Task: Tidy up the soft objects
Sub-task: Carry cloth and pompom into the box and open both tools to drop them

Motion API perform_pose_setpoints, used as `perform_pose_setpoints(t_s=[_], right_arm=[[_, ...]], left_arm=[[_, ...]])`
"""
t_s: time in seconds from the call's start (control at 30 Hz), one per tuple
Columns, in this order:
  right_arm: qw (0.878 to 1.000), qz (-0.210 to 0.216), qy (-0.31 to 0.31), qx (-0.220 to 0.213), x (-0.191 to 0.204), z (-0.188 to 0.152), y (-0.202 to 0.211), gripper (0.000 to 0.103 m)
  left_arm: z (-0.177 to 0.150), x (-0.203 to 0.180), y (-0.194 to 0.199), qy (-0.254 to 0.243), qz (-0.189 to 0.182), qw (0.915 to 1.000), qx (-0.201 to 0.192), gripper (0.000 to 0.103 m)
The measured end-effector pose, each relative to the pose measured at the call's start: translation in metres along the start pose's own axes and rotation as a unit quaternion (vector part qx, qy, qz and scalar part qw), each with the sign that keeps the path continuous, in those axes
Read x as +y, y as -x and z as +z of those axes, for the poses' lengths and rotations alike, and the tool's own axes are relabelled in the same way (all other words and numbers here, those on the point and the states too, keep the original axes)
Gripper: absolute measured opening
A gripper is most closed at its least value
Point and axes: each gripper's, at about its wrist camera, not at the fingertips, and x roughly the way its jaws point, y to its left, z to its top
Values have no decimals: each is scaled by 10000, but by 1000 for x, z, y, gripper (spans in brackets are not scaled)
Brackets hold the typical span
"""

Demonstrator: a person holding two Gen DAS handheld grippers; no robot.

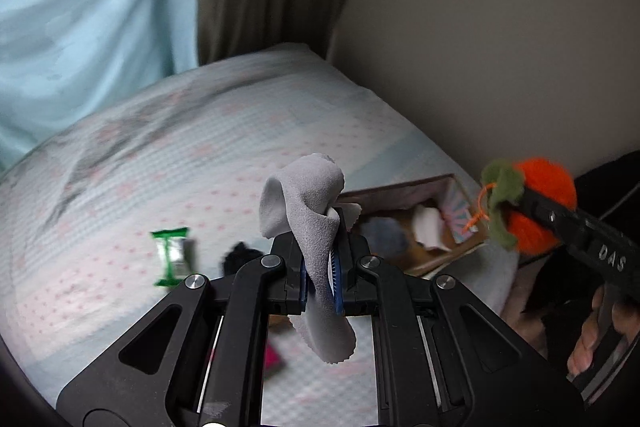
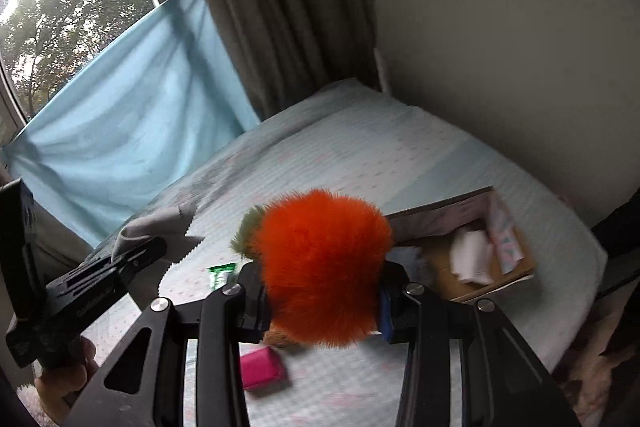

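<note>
green packet (image 1: pixel 173 255) blurred; box (image 2: pixel 472 259) contents unclear.

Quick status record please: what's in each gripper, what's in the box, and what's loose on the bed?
left gripper: shut on grey cloth, held above bed
right gripper: shut on orange pompom, held above bed
box: open, on bed by the wall; white item inside, rest blurred
loose on bed: green packet, pink item, black item
</note>
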Motion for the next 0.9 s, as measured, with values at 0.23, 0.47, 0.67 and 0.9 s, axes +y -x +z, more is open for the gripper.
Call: perform_pose_setpoints(t_s=[0.23,0.47,0.67,0.9], right_arm=[[9993,-16,101,355,-76,27,-6,37],[9957,27,222,894,-138,36,-46,37],[9889,116,278,1458,-173,36,-97,37],[9742,226,314,2225,-191,32,-158,37]], left_arm=[[-1,-77,-42,285,117,9988,373,8],[-8,-113,-114,708,303,9931,886,8],[-23,-124,-176,907,514,9849,1384,8],[-33,-118,-237,1050,830,9699,2035,8]])
